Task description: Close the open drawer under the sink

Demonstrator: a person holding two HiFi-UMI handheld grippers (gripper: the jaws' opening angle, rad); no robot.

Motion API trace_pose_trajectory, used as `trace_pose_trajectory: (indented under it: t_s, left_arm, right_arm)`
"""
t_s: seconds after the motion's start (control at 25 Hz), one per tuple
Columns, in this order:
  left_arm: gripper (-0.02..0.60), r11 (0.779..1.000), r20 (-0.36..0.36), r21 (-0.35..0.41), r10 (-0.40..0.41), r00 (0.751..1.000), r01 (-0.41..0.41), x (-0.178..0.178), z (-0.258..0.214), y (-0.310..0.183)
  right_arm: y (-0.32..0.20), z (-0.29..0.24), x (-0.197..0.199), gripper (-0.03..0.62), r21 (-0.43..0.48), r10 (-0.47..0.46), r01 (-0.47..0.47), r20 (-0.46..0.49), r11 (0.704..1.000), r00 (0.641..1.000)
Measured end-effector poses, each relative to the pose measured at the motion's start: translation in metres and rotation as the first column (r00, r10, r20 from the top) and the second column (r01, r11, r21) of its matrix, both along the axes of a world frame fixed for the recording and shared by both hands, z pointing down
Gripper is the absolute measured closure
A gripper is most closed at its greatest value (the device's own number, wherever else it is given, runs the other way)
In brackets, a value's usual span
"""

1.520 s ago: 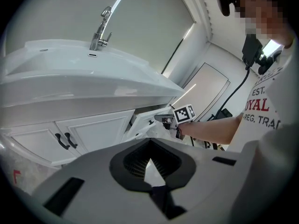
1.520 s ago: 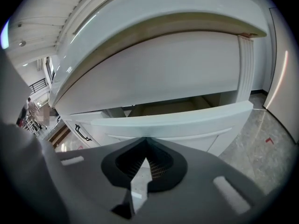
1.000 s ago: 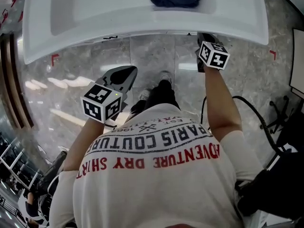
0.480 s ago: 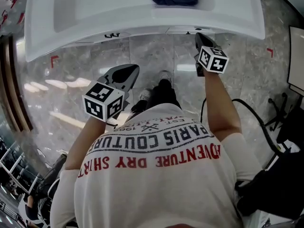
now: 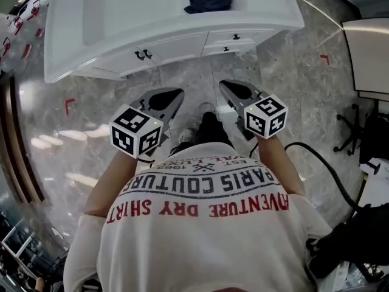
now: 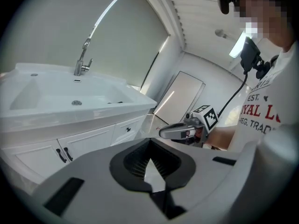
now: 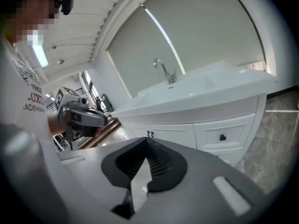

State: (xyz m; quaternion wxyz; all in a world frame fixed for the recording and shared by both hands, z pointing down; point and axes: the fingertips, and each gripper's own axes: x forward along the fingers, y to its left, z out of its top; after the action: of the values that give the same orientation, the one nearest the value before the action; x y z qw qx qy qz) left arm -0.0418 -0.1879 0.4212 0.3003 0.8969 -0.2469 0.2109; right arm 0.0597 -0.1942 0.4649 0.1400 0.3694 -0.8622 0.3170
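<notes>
The white sink cabinet point(image 5: 121, 23) stands ahead of me across the marble floor. Its two small drawers point(image 5: 234, 38) at the right sit flush with the front, as do the doors beside them. The same drawer fronts show in the left gripper view point(image 6: 128, 129) and the right gripper view point(image 7: 224, 134). My left gripper point(image 5: 173, 93) and right gripper point(image 5: 226, 85) hang side by side over the floor, well short of the cabinet. Both are shut with nothing in them, as their own views show point(image 6: 149, 141) point(image 7: 147, 141).
A dark blue cloth point(image 5: 208, 0) lies on the counter beside the basin, with a faucet point(image 6: 83, 64) behind it. A white panel point(image 5: 371, 53) leans at the right. A black cable point(image 5: 328, 169) runs over the floor at my right. Red tape marks point(image 5: 70, 105) dot the floor.
My right gripper has drawn back from the cabinet's front edge and now hangs level with the left. I stand farther from the cabinet, whose drawer fronts now show.
</notes>
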Motion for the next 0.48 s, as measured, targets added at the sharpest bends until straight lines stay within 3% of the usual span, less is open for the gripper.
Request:
trace_pose_trajectory:
  t_s: [0.2,0.48]
  left_arm:
    - [0.581,0.988,-0.046,0.071,0.143,0.989,-0.140,-0.002,-0.042,0.067]
    - [0.581,0.961,-0.061,0.114,0.259,0.964,-0.251,0.000,-0.071,0.157]
  right_arm:
    - [0.095,-0.078,-0.038,0.594,0.082,-0.055,0.047,0.098,0.996,0.994]
    - [0.194,-0.103,-0.053,0.594,0.097,-0.034,0.021,0.128,0.995,0.991]
